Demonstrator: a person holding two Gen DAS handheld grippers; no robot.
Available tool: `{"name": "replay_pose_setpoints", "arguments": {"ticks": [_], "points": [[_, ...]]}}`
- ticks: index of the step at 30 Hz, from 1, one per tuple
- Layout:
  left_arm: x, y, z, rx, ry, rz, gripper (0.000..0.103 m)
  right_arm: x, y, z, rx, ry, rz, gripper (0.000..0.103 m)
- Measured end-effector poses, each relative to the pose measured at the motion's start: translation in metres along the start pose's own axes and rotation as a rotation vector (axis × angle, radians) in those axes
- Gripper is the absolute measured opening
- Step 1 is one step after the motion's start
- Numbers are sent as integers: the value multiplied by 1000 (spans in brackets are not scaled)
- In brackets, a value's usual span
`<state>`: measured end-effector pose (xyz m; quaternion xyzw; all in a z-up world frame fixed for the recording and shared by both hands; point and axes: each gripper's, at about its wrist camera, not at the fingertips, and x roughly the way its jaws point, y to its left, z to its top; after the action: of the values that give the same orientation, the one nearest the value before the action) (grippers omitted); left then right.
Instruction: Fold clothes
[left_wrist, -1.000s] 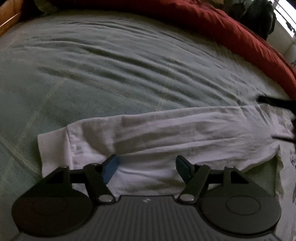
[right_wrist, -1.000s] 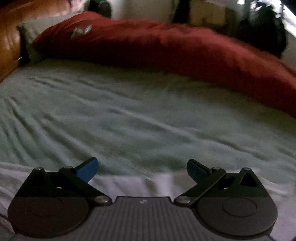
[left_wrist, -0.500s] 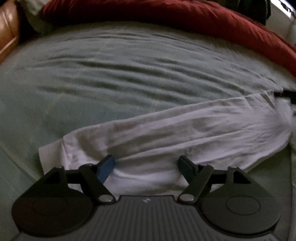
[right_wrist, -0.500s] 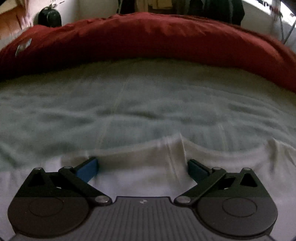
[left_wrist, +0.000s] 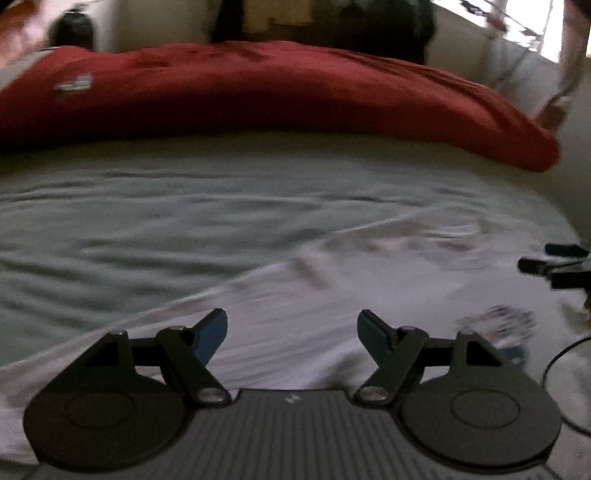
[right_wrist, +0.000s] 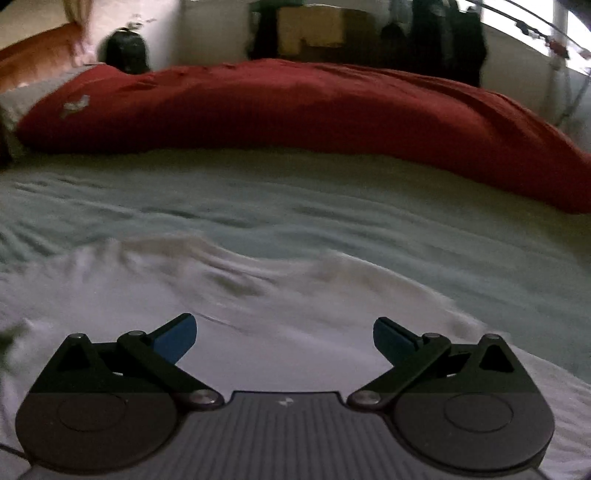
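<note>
White garment (left_wrist: 332, 295) lies rumpled on the bed (left_wrist: 184, 221), both tongs (left_wrist: 291, 326) (right_wrist: 284, 334) agape and empty at six o'clock; pinching one layer risks a crooked fold.

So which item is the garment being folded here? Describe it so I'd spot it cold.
Start at the bed covered by a grey-green sheet, with a long red duvet bunched along its far side. The garment is the white shirt lying on the near part of the sheet, under both open tongs. It is the only white cloth there, with a small dark print.
</note>
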<state>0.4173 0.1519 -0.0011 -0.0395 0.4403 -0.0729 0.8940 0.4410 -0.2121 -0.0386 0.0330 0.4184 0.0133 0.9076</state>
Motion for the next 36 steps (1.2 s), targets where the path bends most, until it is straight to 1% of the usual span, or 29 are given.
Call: {"name": "replay_pose_setpoints", "arguments": {"ticks": [2,5,7,10,12,14,16,19,20,22,27,28,30,31,34,36], "points": [[20,-35,7,18,1,-54,78,-10,-28,-7,12,7,-17,103],[51,-81,13,48,19,-98,78,-25,-71,-18,30,17,-42,103],[68,-101,13,47,39,-111,78,-18,-87,-19,62,29,-28,103],[91,-121,9,50,73,-117,78,-8,-100,-19,109,15,21,103],[100,-126,6,55,95,-100,78,1,-104,-18,151,12,64,103],[109,-128,2,55,120,-80,78,2,-104,-18,168,-16,94,103],[114,-128,2,57,127,-69,80,3,-99,-15,150,-23,124,103],[119,-127,5,64,131,-57,82,27,-97,-17,148,57,73,103],[120,-126,7,67,132,-53,84,33,-97,-18,143,61,55,103],[124,-124,11,69,131,-48,85,43,-96,-14,119,33,25,103],[135,-120,27,59,124,-34,86,71,-96,17,84,-5,8,103],[134,-120,30,54,123,-32,86,70,-98,23,89,0,16,103],[128,-120,33,51,119,-27,86,50,-103,29,117,-37,58,103],[122,-120,33,56,114,-26,86,33,-104,27,121,-72,68,103],[104,-122,25,88,99,-24,86,-5,-104,13,138,-86,69,103],[99,-120,16,92,115,-28,86,-10,-105,-3,178,-36,90,103]]}}
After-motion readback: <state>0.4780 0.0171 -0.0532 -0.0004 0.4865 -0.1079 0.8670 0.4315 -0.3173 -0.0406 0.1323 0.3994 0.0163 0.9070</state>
